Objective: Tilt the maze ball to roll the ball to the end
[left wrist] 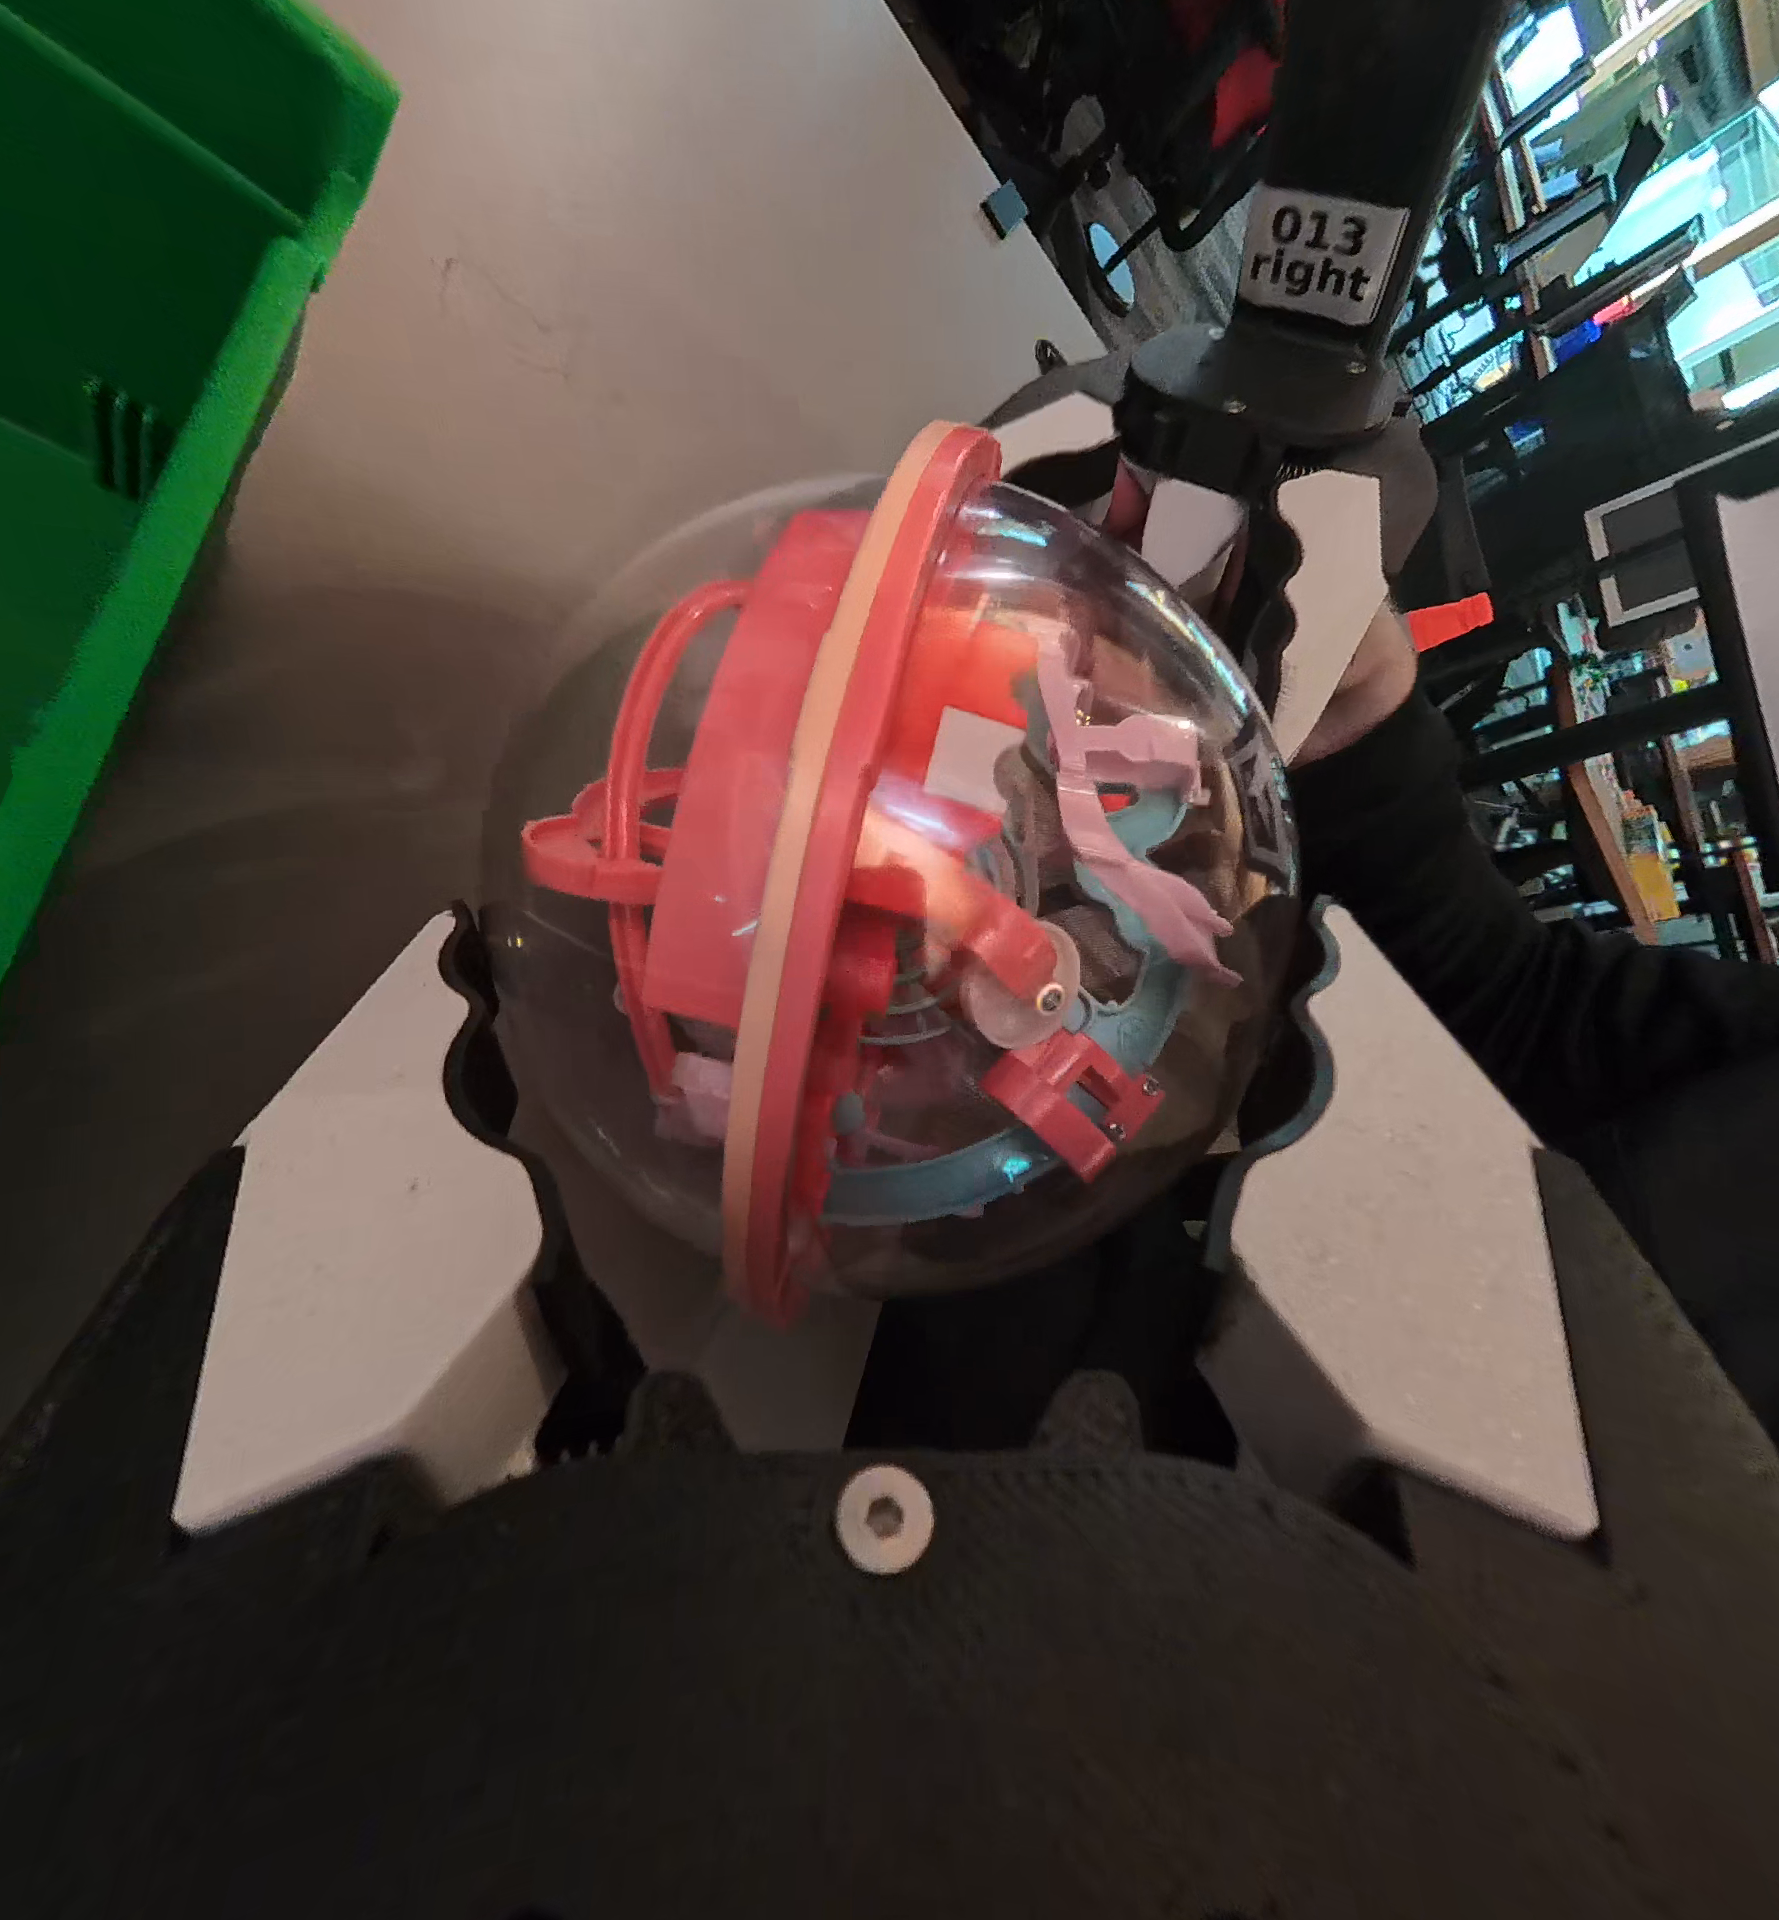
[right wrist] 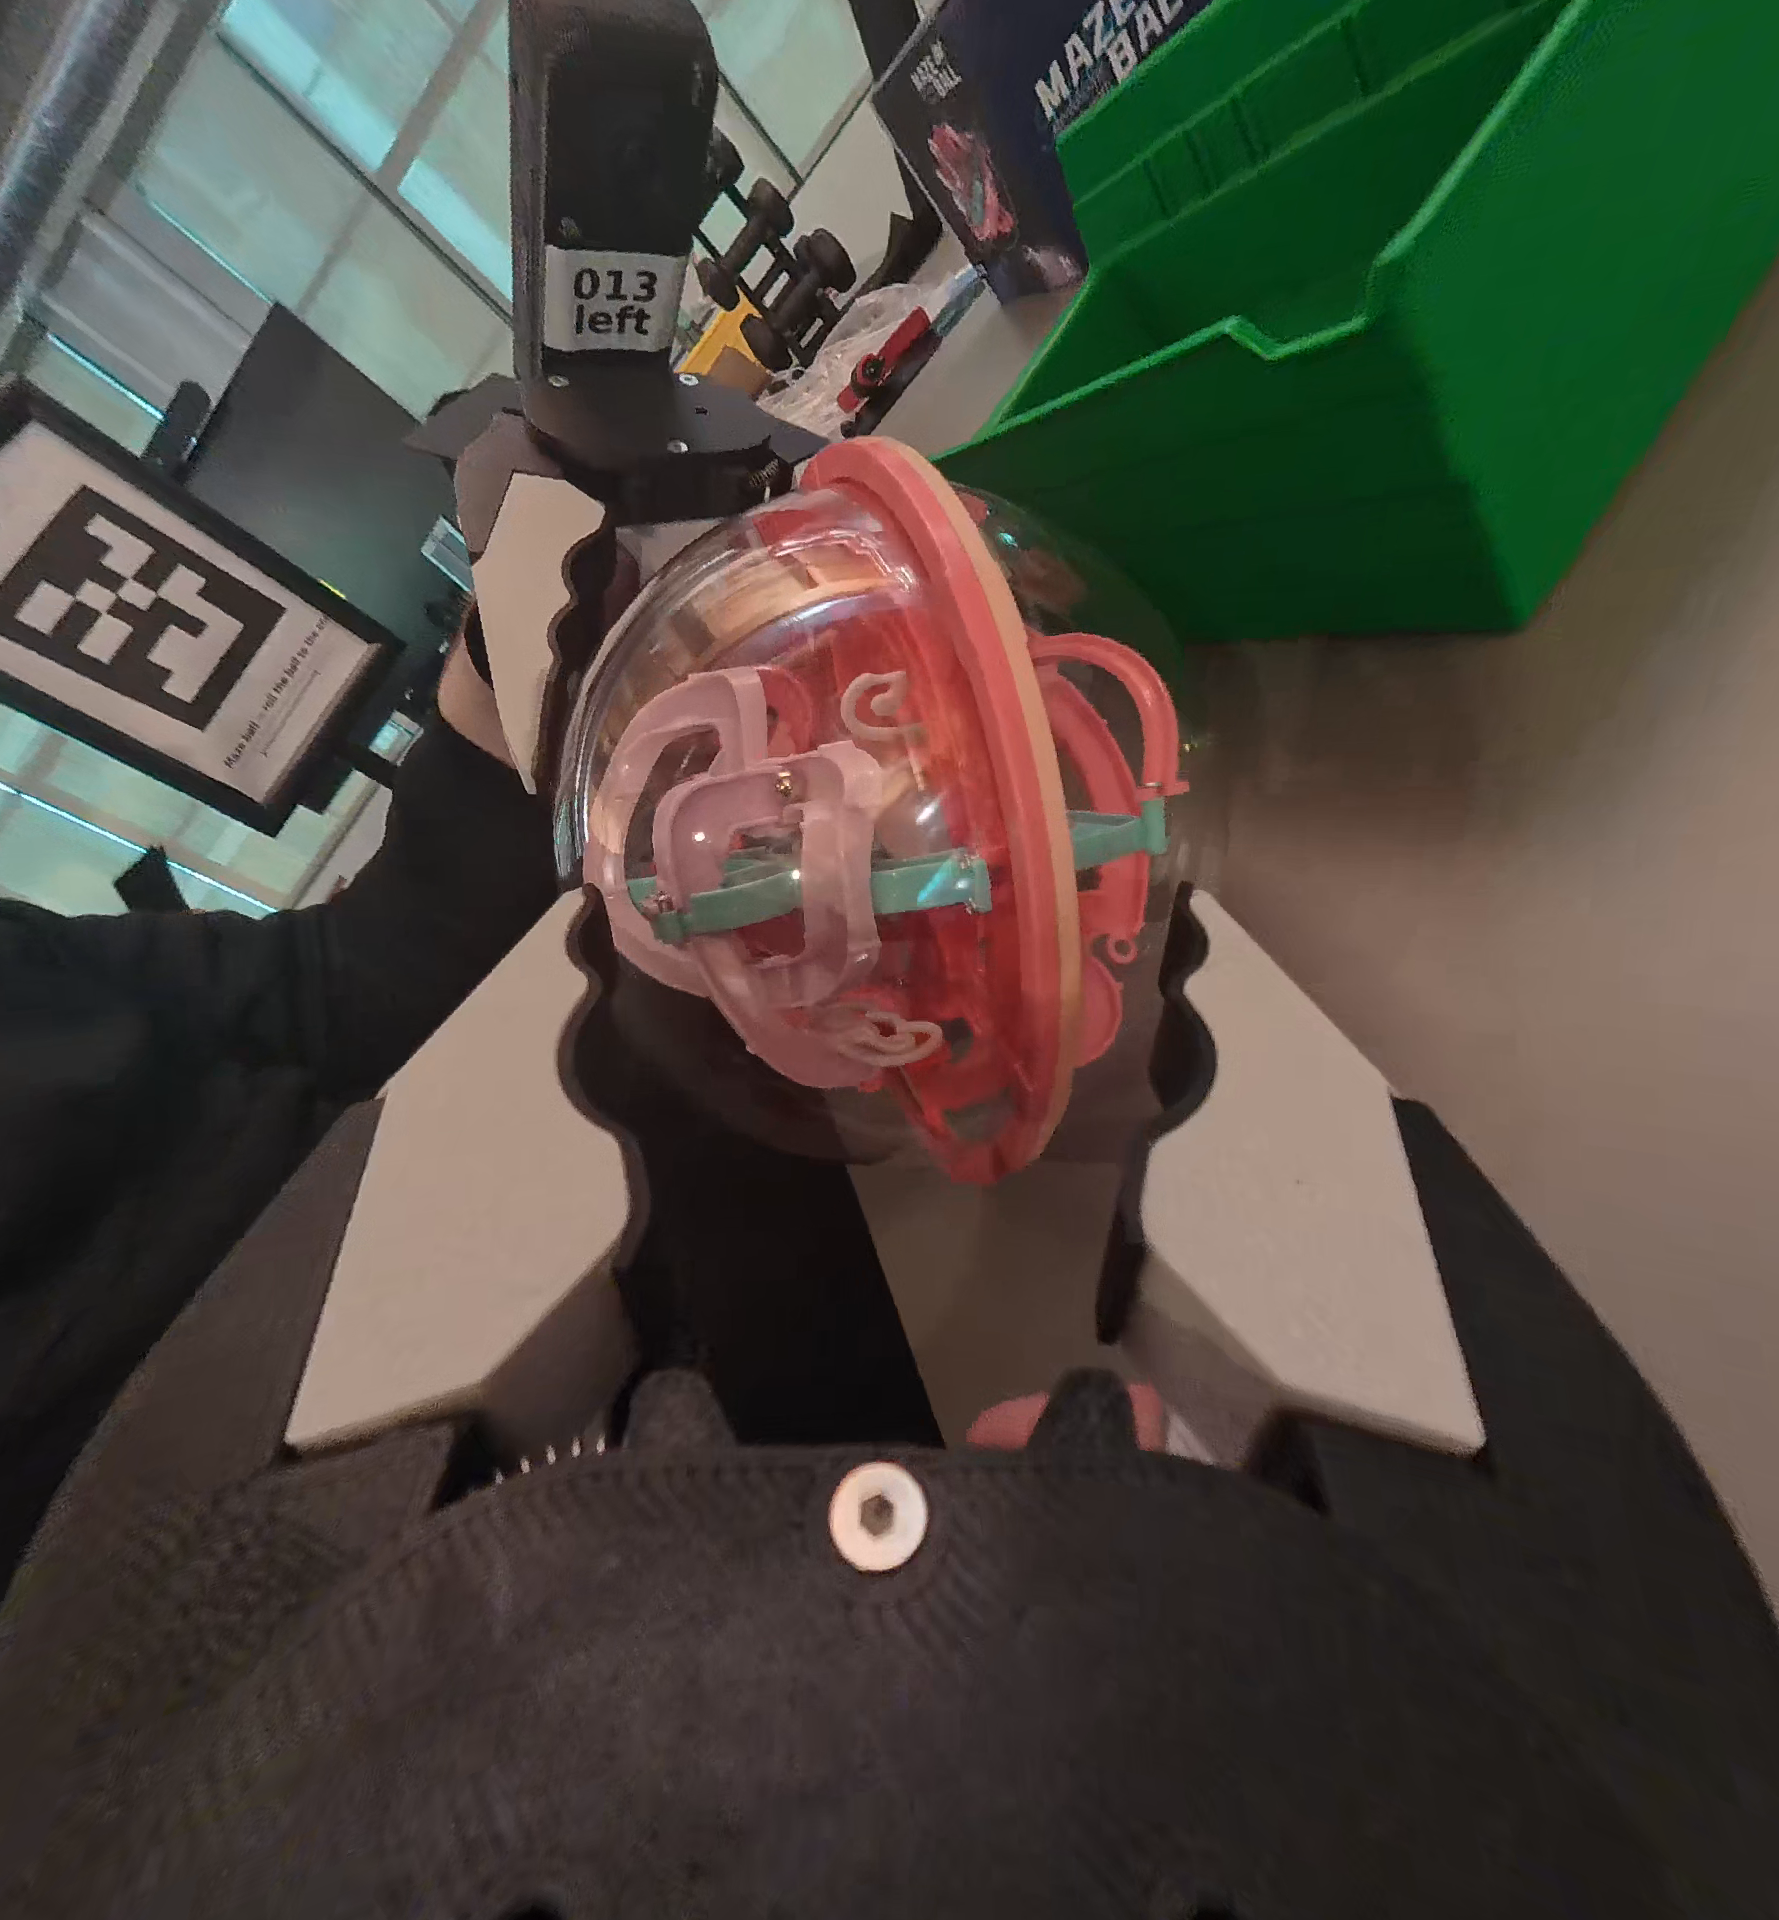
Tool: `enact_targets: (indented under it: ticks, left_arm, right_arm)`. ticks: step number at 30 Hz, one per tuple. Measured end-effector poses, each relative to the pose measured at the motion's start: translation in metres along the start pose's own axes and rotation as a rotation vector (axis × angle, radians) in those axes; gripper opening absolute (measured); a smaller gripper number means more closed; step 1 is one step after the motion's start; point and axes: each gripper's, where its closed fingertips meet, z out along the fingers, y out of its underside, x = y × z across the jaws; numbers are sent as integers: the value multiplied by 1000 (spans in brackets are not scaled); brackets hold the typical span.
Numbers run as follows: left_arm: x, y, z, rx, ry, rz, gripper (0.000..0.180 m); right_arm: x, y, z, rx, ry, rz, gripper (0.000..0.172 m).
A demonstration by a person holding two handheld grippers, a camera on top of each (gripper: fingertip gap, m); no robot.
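- the pale table (left wrist: 594, 343) runs under everything, tilted hard in both of my wrist views.
- a green bin (left wrist: 85, 416) sits on the table at the left edge of my left view; in my right view the same green bin (right wrist: 1436, 364) is at upper right, well apart from the toy.
- a dark printed box (right wrist: 999, 156) stands past the bin, and a framed card with a black-and-white square pattern (right wrist: 126, 613) is at the left of my right view.
- the maze ball (left wrist: 895, 894) is up off the table, between both of my tools; its clear shell has a red and cream rim (left wrist: 843, 831) tilted steeply, with red, pink and teal tracks inside.
- my left gripper (left wrist: 880, 1039) is closed onto the maze ball, a wavy black pad (left wrist: 469, 1039) on each side against the clear shell.
- my right gripper (right wrist: 880, 1039) grips the same maze ball (right wrist: 843, 831) from the opposite side, its pads (right wrist: 1181, 1039) against the shell.
- in my left view the right gripper's far fingers (left wrist: 1269, 613) reach around the back of the sphere.
- the small steel ball i cannot pick out for sure among the tracks.
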Motion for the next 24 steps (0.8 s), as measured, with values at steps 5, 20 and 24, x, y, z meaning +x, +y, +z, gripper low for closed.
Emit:
enact_targets:
  ticks: [5, 20, 24]
  left_arm:
    - [0, -6, 3, -44, 23, 19, 144]
    - [-1, -21, 16, -98, 53, 0, 144]
    - [-3, -22, 14, -74, 68, -19, 144]
  right_arm:
    - [0, 9, -2, -54, 12, 56, 104]
    - [4, 22, -8, -42, -17, 172, 104]
    - [5, 21, -6, -31, -11, 155, 104]
